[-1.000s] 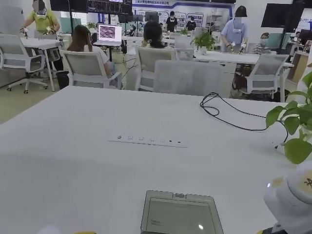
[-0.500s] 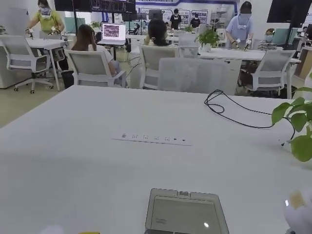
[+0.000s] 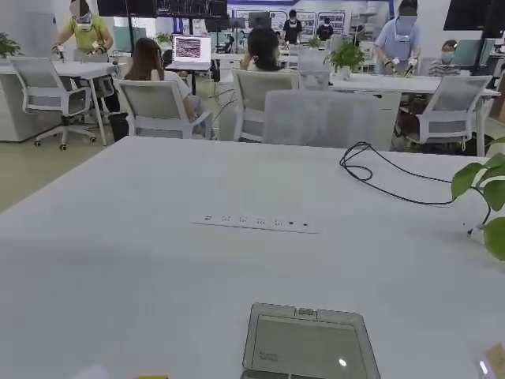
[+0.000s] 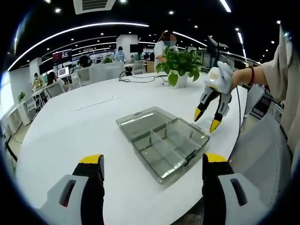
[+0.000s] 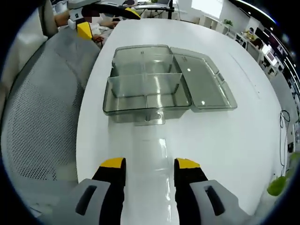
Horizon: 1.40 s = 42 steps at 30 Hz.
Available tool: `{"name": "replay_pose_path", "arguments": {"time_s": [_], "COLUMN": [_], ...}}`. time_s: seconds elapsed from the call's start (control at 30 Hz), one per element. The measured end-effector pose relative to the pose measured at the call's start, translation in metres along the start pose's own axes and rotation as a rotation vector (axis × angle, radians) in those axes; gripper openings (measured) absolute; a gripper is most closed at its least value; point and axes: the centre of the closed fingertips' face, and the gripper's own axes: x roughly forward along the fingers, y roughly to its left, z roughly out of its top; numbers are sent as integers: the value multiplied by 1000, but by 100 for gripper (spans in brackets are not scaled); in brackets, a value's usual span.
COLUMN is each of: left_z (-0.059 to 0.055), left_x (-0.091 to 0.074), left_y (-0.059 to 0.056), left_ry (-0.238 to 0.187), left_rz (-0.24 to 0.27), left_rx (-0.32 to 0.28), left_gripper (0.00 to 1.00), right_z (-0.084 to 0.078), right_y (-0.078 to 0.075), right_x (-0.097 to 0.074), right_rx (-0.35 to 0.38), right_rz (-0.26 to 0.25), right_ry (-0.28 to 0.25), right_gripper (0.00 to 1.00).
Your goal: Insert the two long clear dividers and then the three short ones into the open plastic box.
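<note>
The clear plastic box (image 5: pixel 147 91) lies on the white table with its lid (image 5: pixel 201 79) folded open beside it. Clear dividers stand inside the box (image 4: pixel 164 145); how many I cannot tell. In the head view the lid (image 3: pixel 308 347) shows at the bottom edge. My left gripper (image 4: pixel 152 161) is open wide, short of the box, with nothing between its jaws. My right gripper (image 5: pixel 150 164) is open too, a little back from the box's near wall. From the left gripper view the right gripper (image 4: pixel 206 119) hangs beside the box. The left gripper (image 5: pixel 107 19) is beyond the box's far side.
A flush socket strip (image 3: pixel 256 223) runs across the table's middle, and a black cable (image 3: pixel 379 170) loops at the far right. A potted plant (image 4: pixel 178 68) stands near the right edge. A grey mesh chair (image 5: pixel 37 117) is by the table. People sit at other desks behind.
The white gripper at the head view's lower right has dropped almost out of that frame. The head camera has shifted slightly; the lid has not moved on the table.
</note>
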Motion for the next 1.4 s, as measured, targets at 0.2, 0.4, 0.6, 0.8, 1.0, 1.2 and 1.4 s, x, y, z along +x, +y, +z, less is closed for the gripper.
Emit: {"name": "replay_pose_path", "arguments": {"time_s": [0.2,0.4,0.6,0.8,1.0,1.2,1.4], "left_z": [0,0,0,0,1,2,5], "left_x": [0,1,0,-1,-2,-3,-6], "left_y": [-1,-2,-2,0,1,1,1], "left_ry": [1,3,3,3,-3,-11,-33], "left_rz": [-2,-2,-1,2,5,9,11], "left_rx": [0,1,0,0,2,-1,-11], "left_gripper": [87,86,86,85,84,84,81], "right_z": [-8,-9,-9,-8,-8,-9,-9], "right_y": [0,-2,-2,0,-1,0,3], "right_x": [5,7,9,9,10,8,6], "right_rx": [-67,-99,-91,-83,-82,-37,-30], "right_rz": [9,15,30,42,37,7,-37], "right_ry": [27,33,30,26,25,6,-3], "right_gripper": [39,37,34,33,33,32,32]}}
